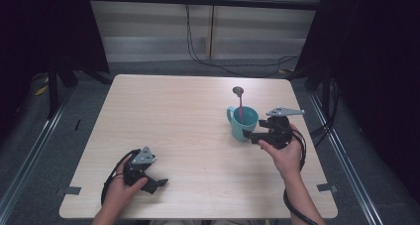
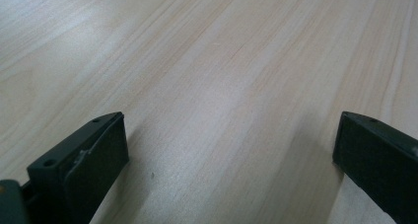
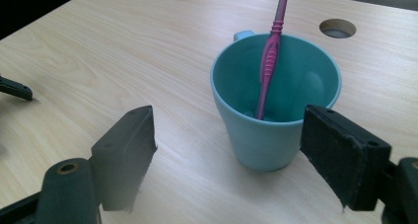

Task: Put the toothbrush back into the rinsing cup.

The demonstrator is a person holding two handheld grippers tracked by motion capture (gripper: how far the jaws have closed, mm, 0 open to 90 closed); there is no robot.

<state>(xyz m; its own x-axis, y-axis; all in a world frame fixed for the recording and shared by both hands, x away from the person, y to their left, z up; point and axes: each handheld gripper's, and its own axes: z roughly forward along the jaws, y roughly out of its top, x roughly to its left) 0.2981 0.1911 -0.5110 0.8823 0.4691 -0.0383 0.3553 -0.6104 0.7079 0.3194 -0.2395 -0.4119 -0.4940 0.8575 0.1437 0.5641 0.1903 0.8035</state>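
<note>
High view: my right gripper sits just beside the teal ceramic mug, on the right half of the pale wooden table; my left gripper rests near the table's front edge, well apart from the mug.
Mug position: upright, its handle turned to the far side from me, with a round cable hole in the table just beyond it.
Contents: a pink plastic toothbrush stands tilted inside the mug, its lower end on the bottom and its shaft leaning over the rim on the far side.
Right gripper state: in the right gripper view my jaws are spread wide, one on each side of the mug, and I see no pad pressing on the wall.
Left gripper state: in the left gripper view my jaws are spread apart over bare wood, with nothing between them.
Handling, mug: I judge it stiff, fairly heavy, glazed and slippery, and breakable if dropped.
Handling, toothbrush: light and loose, so it may rattle or tip out if I tilt the mug.
Where to grip: across the body below the rim, squarely and level.
</note>
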